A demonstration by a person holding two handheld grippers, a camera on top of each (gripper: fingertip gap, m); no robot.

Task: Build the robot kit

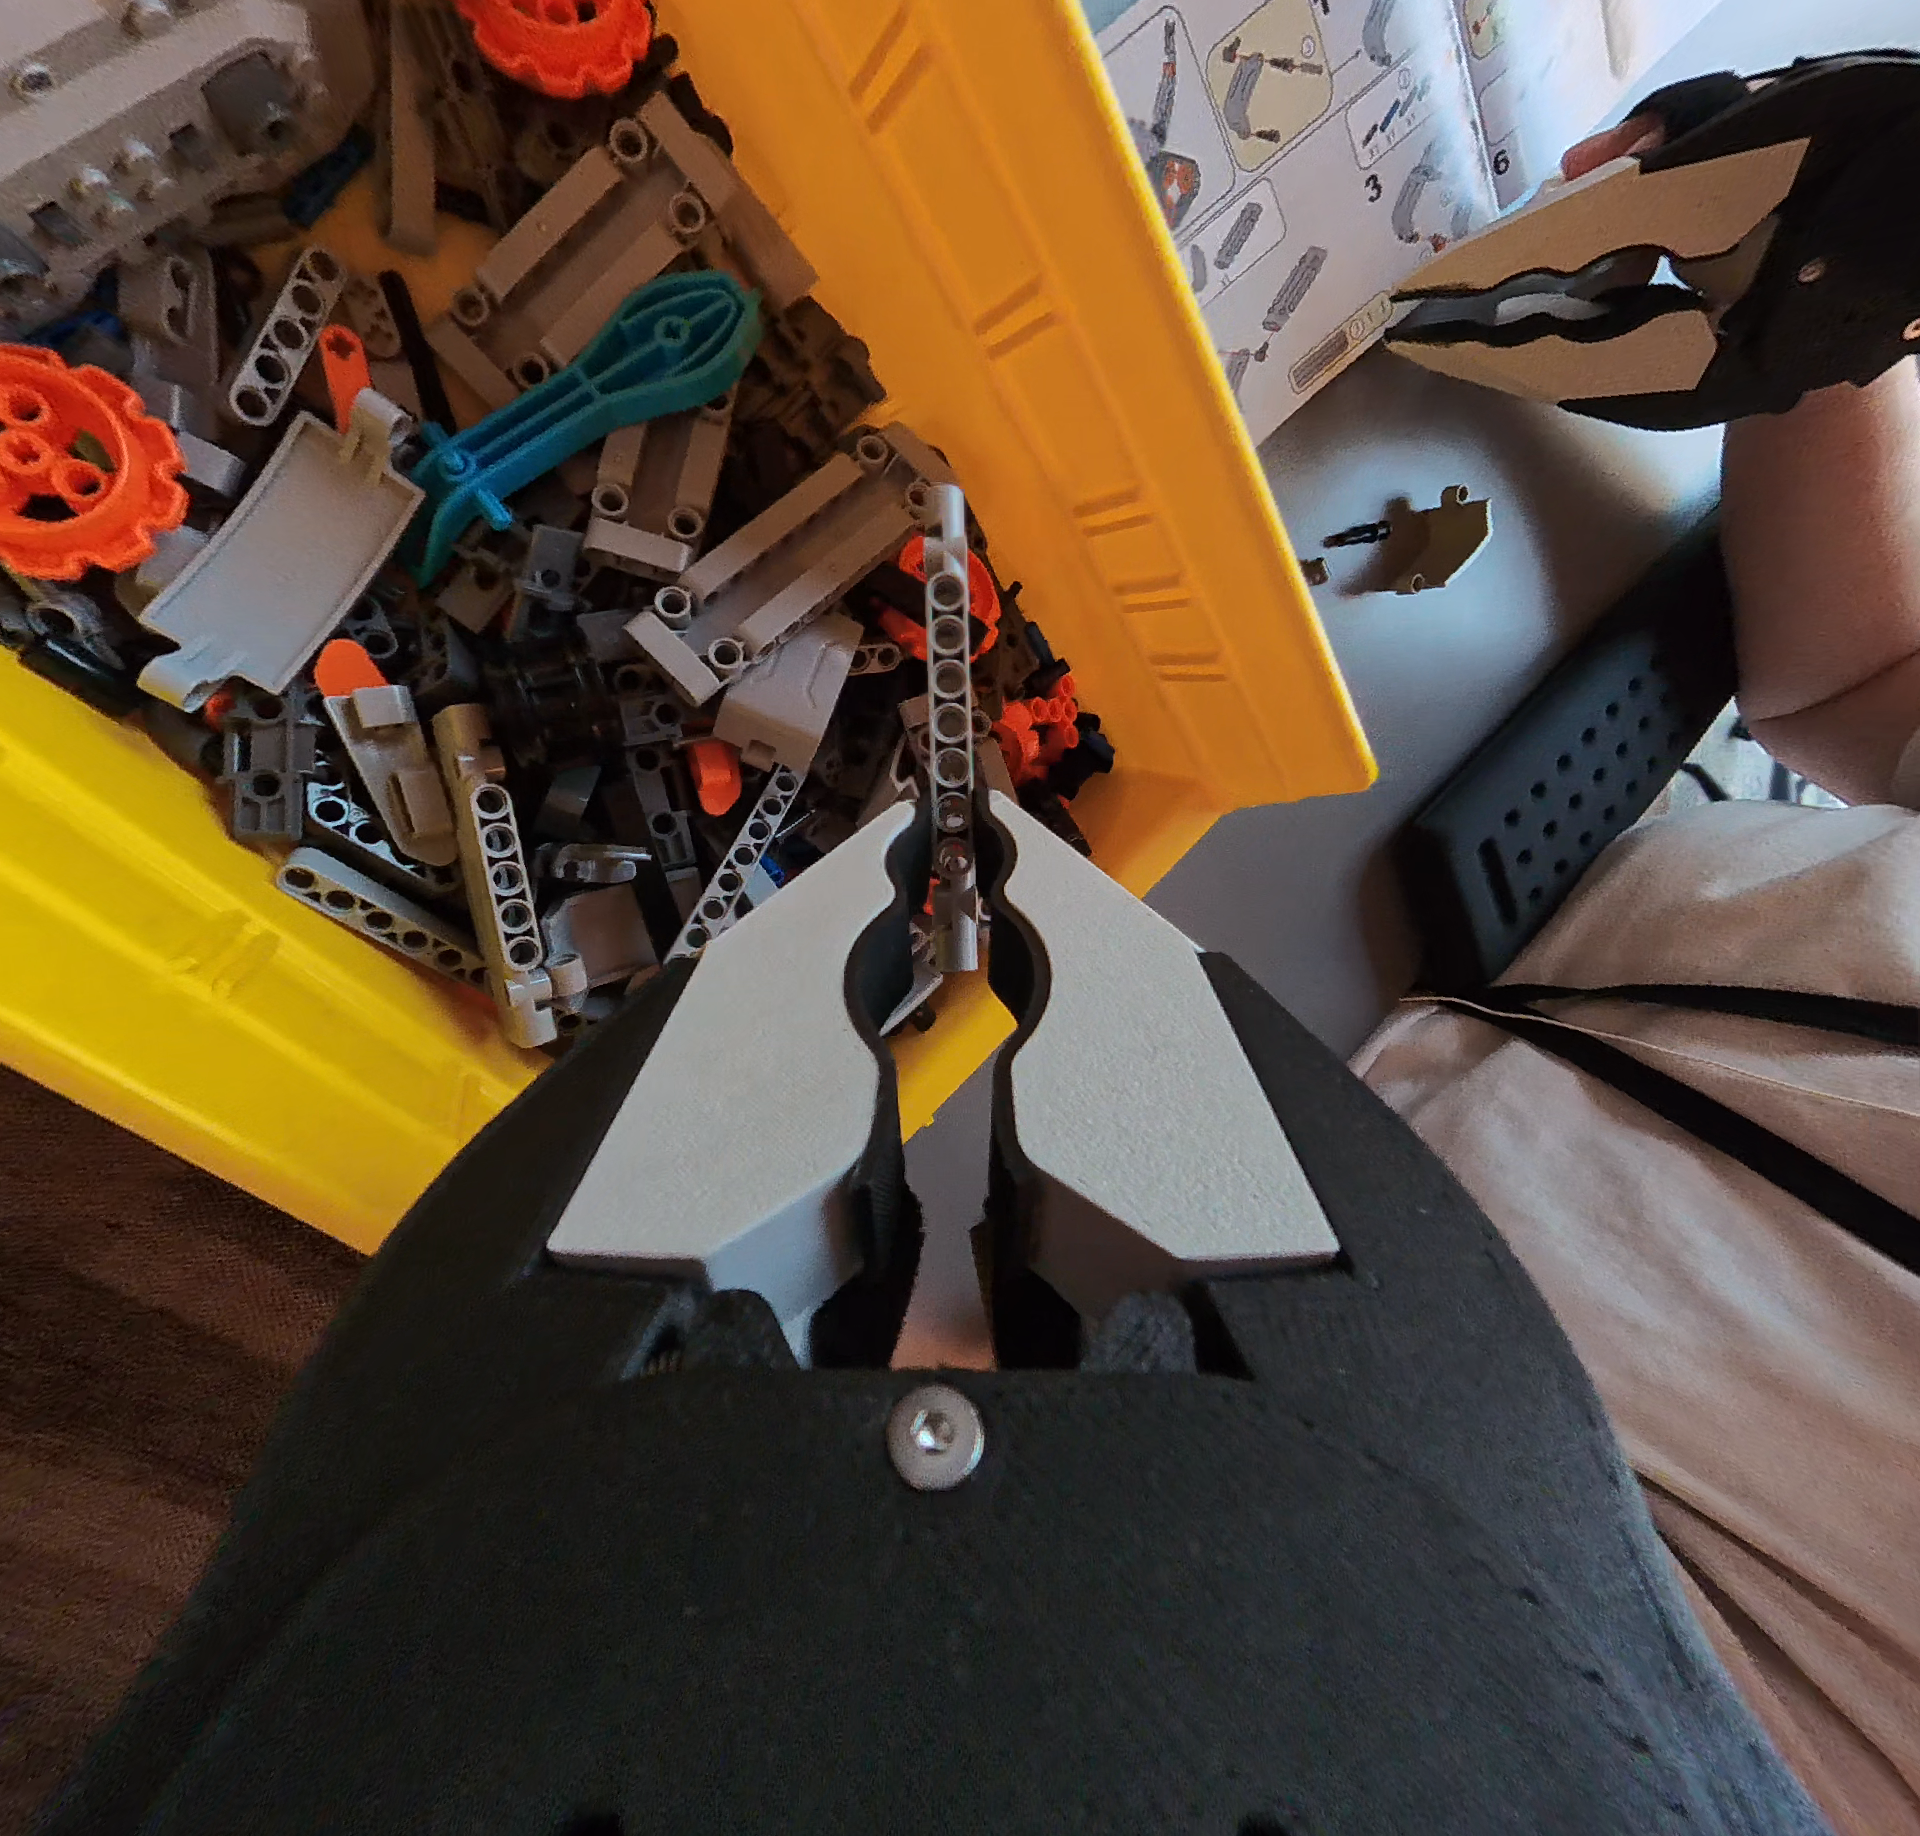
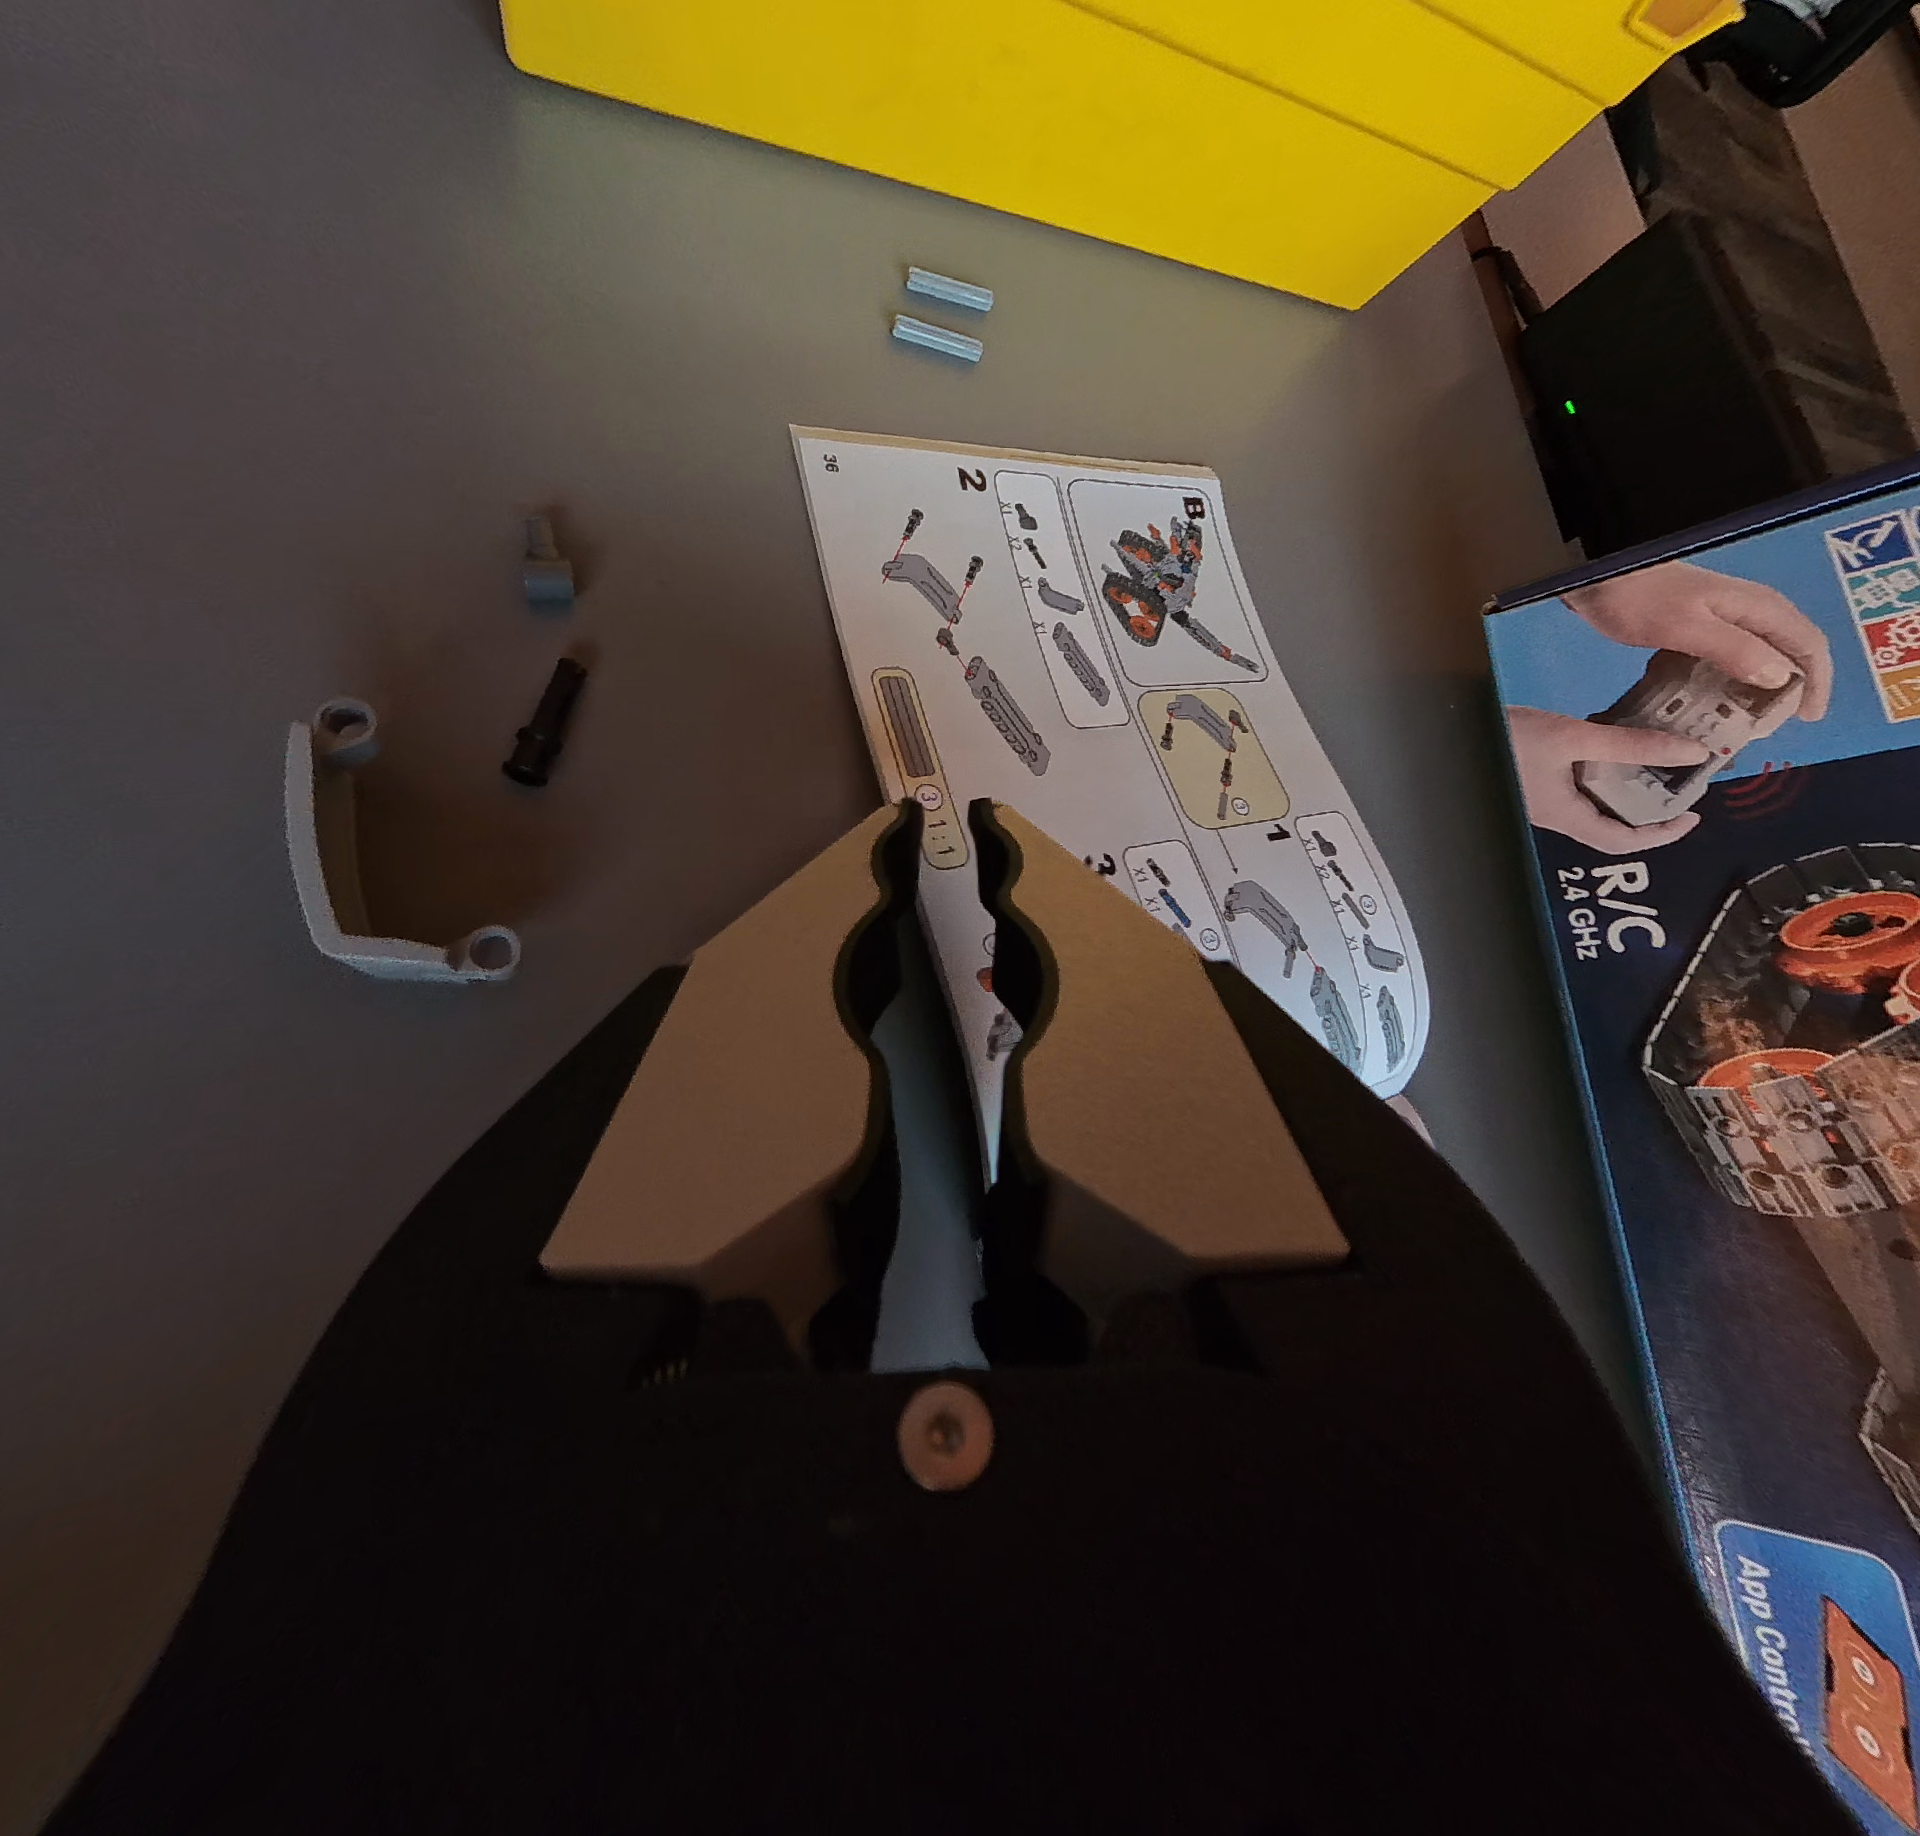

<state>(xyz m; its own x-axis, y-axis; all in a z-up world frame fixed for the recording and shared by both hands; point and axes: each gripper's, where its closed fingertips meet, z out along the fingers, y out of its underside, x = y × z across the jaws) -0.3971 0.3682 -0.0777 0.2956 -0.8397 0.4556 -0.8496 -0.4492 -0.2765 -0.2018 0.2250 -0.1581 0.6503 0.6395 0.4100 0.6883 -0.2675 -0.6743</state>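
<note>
Long grey holed beam [image 1: 948,685] is pinched at its near end by the left gripper [image 1: 948,830], jaws closed down to the beam's width; its long axis runs straight ahead out past the tips, over the yellow bin [image 1: 1039,259] of loose parts. Right gripper [image 2: 943,818] is nearly closed on the edge of the instruction sheet [image 2: 1101,664], which spreads ahead and right of the jaws. Left of them: curved grey panel [image 2: 332,872], black pin [image 2: 545,721]. Far right: blue box [image 2: 1714,955].
</note>
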